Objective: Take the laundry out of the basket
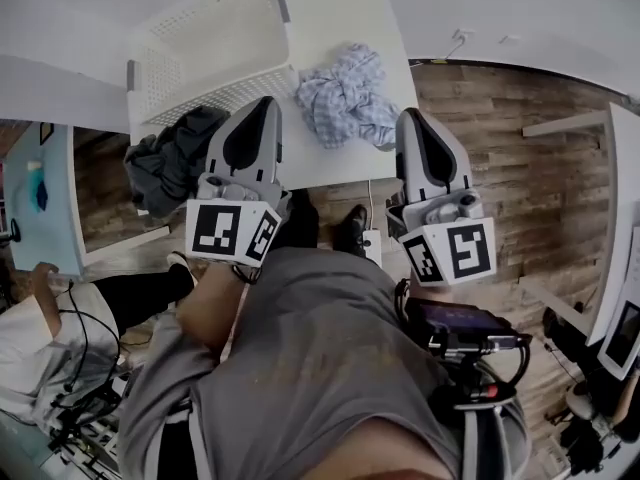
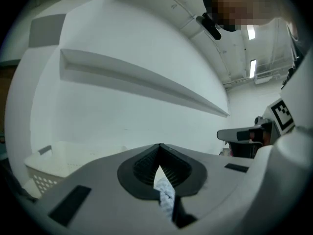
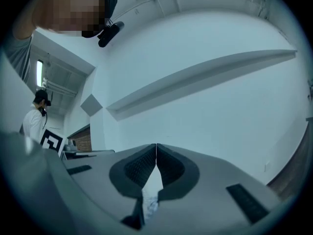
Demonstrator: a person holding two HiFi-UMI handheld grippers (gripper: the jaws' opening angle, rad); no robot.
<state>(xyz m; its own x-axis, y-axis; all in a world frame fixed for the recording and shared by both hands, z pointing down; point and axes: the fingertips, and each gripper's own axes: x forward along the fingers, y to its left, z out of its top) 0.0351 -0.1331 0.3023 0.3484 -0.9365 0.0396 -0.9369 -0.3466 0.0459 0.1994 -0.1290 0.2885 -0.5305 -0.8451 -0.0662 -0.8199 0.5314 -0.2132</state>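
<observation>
laundry sits outside the basket (image 1: 215, 28) in two lumps. a blue-and-white checked garment (image 1: 345, 98) lies crumpled on the white desk (image 1: 345, 8), just right of the basket's near corner. a dark grey garment (image 1: 175, 163) is bunched against the basket's near side and droops over the desk's front edge.

your left gripper (image 1: 268, 103) points level toward the far wall. its tip is over the desk's front edge, between the two garments, with the dark one just to its left. in the left gripper view its jaws are clenched, with the tips meeting. a strip of pale checked cloth (image 2: 165, 194) shows in the slit below the tips. you cannot tell from that view whether the strip is pinched or only seen through the gap.

your right gripper (image 1: 408, 116) is level too, just right of the checked garment and near the desk's right front corner. in the right gripper view its tips are pressed together, and a faint patterned patch (image 3: 150, 205) shows low in the slit.

both gripper views face a white wall with a long shelf (image 2: 146, 82). wood floor (image 1: 520, 128) lies to the right of the desk.
</observation>
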